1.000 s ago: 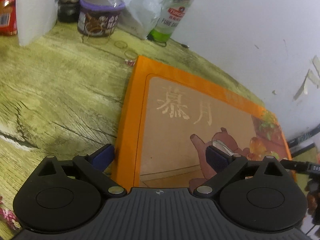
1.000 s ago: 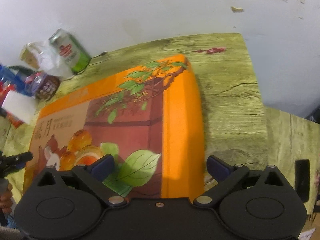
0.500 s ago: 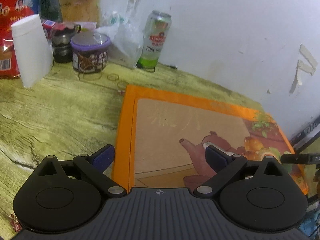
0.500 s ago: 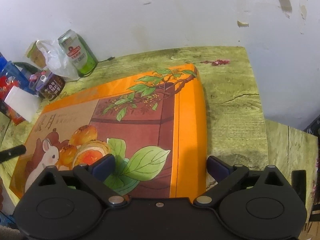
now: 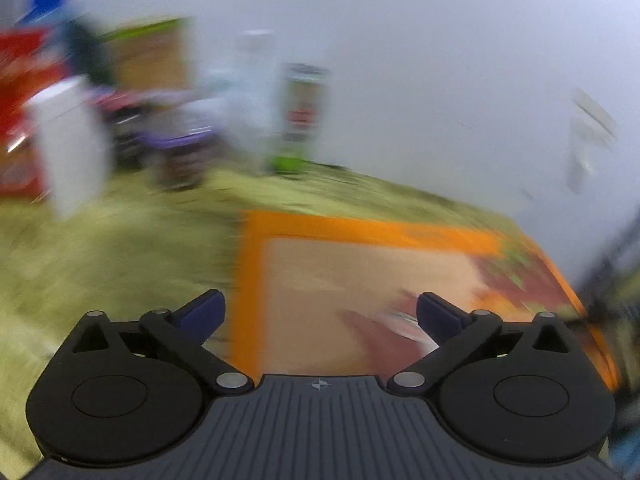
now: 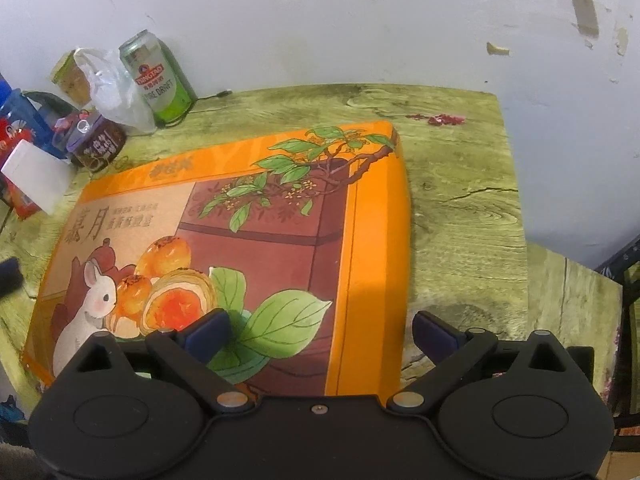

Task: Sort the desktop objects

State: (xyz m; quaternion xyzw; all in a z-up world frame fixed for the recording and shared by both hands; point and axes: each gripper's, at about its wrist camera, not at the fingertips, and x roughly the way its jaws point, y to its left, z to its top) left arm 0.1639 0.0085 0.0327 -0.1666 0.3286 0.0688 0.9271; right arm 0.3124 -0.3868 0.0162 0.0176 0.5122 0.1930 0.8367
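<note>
A large flat orange gift box (image 6: 248, 240) with a rabbit and pastry picture lies on the green wood-grain table (image 6: 460, 208). It also shows, blurred, in the left wrist view (image 5: 380, 264). My right gripper (image 6: 320, 334) is open and empty above the box's near right corner. My left gripper (image 5: 320, 312) is open and empty above the box's left near edge. A green beer can (image 6: 158, 78), a purple-lidded cup (image 6: 96, 144) and a white cup (image 6: 38, 176) stand at the back left.
A clear plastic bag (image 6: 112, 92), a red snack packet (image 6: 16, 148) and blue items crowd the back left by the white wall (image 6: 360, 20). The table's right edge drops to a lower surface (image 6: 568, 312). A dark phone-like object (image 6: 582, 360) lies there.
Both grippers have pulled back and risen from the box, so more of it and the table shows. The left wrist view is now motion-blurred. Both jaws stay open.
</note>
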